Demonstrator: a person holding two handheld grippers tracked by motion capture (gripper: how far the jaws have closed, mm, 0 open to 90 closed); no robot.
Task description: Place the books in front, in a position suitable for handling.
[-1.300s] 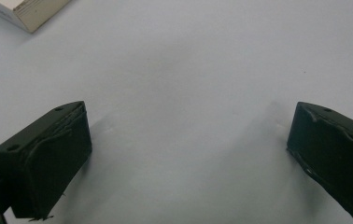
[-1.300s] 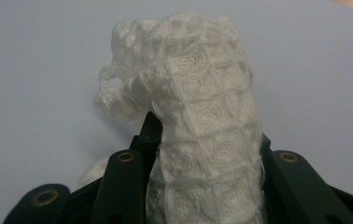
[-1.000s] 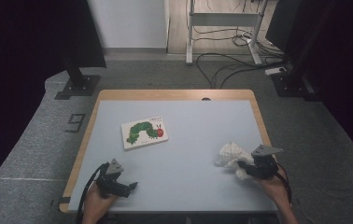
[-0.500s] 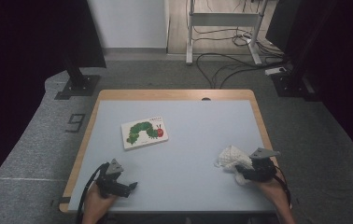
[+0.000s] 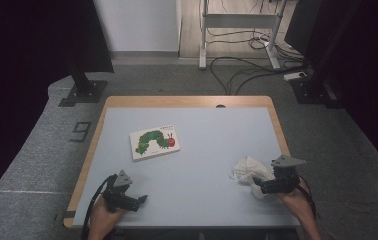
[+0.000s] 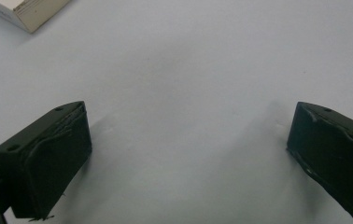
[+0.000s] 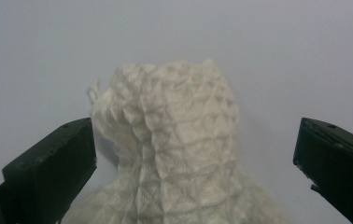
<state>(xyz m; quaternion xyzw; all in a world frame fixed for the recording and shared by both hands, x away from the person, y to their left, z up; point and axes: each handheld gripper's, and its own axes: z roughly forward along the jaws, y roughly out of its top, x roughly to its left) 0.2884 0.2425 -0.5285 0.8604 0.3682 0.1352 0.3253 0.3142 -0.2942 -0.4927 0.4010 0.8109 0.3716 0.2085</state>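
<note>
A crumpled white cloth (image 5: pixel 247 169) with a quilted, waffle-like weave lies on the pale grey worktop (image 5: pixel 207 145), at about four o'clock from the worktop's middle in the high view, near the right edge. The right gripper (image 5: pixel 259 186) sits just behind it, at five o'clock from the cloth, held by the person's right hand (image 5: pixel 297 197), which comes in from the bottom of the view. In the right gripper view the cloth (image 7: pixel 179 149) rises in a heap between the two black jaws, which stand wide apart; a clear strip of worktop shows between the cloth and each jaw, so neither presses on it. The jaws have just been opening, and the cloth rests loose between them.

The left gripper (image 5: pixel 139 200) lies at about seven o'clock from the worktop's middle, close to the near edge, in the person's left hand (image 5: pixel 102 215). In the left gripper view its jaws are likewise apart, with bare worktop (image 6: pixel 188 93) between them and a corner of a book (image 6: pixel 25 11) at eleven o'clock.

That picture book (image 5: pixel 155 141), its cover showing a green caterpillar with a red head, lies flat at about ten o'clock from the worktop's middle, well apart from both grippers and from the cloth. A black cable trails from each gripper toward the person.
</note>
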